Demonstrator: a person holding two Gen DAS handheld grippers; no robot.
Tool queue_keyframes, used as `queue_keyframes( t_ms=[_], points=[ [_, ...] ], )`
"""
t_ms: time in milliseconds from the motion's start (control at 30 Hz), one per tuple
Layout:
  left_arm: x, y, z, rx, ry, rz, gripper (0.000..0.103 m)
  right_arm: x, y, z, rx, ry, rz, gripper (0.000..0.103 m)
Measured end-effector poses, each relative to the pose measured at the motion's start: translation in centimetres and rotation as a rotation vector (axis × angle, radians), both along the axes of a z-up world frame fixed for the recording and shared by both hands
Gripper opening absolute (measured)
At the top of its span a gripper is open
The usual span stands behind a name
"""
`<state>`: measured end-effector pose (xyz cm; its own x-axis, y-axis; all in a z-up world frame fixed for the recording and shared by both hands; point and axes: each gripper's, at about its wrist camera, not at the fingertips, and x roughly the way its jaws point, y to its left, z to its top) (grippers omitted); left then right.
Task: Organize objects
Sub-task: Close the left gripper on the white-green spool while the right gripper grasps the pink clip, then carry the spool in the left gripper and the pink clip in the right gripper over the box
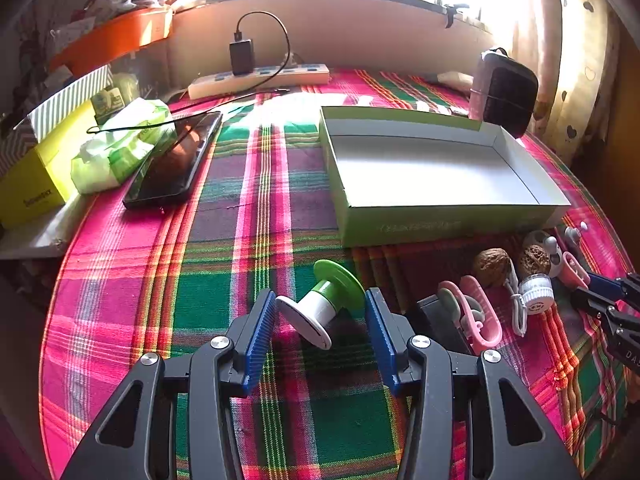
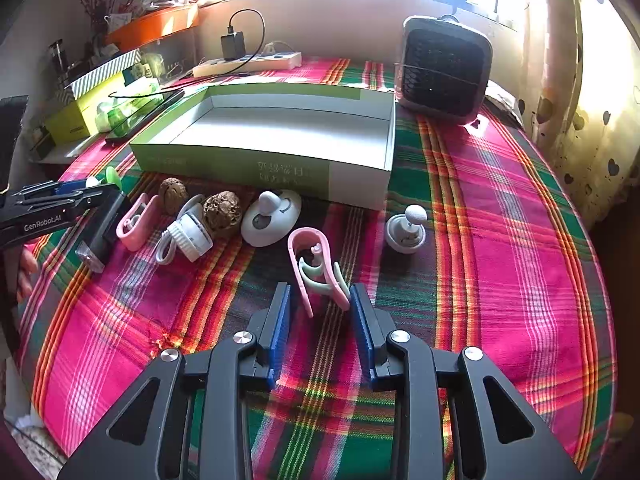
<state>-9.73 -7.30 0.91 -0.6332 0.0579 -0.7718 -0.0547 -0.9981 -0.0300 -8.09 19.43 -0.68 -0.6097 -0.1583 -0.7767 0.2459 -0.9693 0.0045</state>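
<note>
Here the right gripper [image 2: 320, 300] clenches the pink clip [image 2: 316, 268], left gripper [image 1: 320, 312] released around the green spool [image 1: 324, 300]; next, lift toward the box [image 2: 360, 184]

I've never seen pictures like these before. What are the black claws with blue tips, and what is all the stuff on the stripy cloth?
The claws are two-finger grippers that a person holds, one in each hand. Each has a camera on it that looks along its fingers, so one picture is from the left gripper and one from the right. The left gripper is open, with a green-and-white spool-shaped thing lying between its fingers. The right gripper pinches the legs of a pink clip. On the plaid tablecloth there are also two walnuts, another pink clip, small white gadgets and an empty green-and-white box.
</note>
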Motion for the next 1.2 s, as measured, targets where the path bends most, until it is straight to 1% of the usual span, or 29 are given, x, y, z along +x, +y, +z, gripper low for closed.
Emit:
queue_keyframes(
  t_ms=[67,133,200,300,400,600,667,733,800,900,933,1000,1200],
  points=[
    [-0.4,-0.1,-0.3,0.002,-0.018,0.005,0.044,-0.2,0.1,0.0,-0.003,0.0,-0.008,0.034],
    [-0.5,-0.1,-0.4,-0.006,-0.019,0.005,0.044,-0.3,0.2,0.0,-0.017,-0.005,-0.003,0.046],
    [-0.7,-0.1,-0.4,-0.014,-0.024,0.003,0.044,-0.5,0.0,-0.1,-0.015,-0.006,0.004,0.051],
    [-1.0,-0.3,-0.3,-0.007,-0.033,0.013,0.044,-0.9,-0.4,-0.1,0.008,-0.005,0.009,0.052],
    [-1.1,-0.5,-0.2,0.013,-0.04,0.032,0.043,-1.4,-0.5,-0.1,0.006,-0.009,0.003,0.052],
    [-1.3,-0.5,-0.2,0.016,-0.048,0.044,0.043,-1.9,-0.7,-0.1,0.014,-0.007,-0.004,0.052],
    [-1.3,-0.5,-0.1,0.022,-0.05,0.051,0.042,-1.9,-0.7,0.0,0.009,-0.007,-0.006,0.049],
    [-1.3,-0.6,-0.1,0.034,-0.051,0.061,0.042,-1.9,-0.8,0.0,0.007,-0.004,-0.005,0.04],
    [-1.3,-0.7,-0.1,0.043,-0.05,0.072,0.042,-1.9,-0.9,0.0,0.004,-0.003,-0.003,0.035],
    [-1.2,-0.6,-0.2,0.042,-0.049,0.083,0.042,-1.8,-0.9,0.0,0.0,-0.002,-0.001,0.03],
    [-1.3,-0.5,-0.1,0.043,-0.05,0.085,0.042,-1.8,-0.9,0.0,-0.001,-0.001,-0.004,0.026],
    [-1.3,-0.4,-0.1,0.045,-0.05,0.088,0.042,-1.8,-0.8,0.0,-0.003,-0.002,-0.008,0.025],
    [-1.1,-0.2,0.1,0.051,-0.044,0.086,0.042,-1.8,-0.8,0.0,-0.012,-0.003,-0.013,0.025]
  ],
)
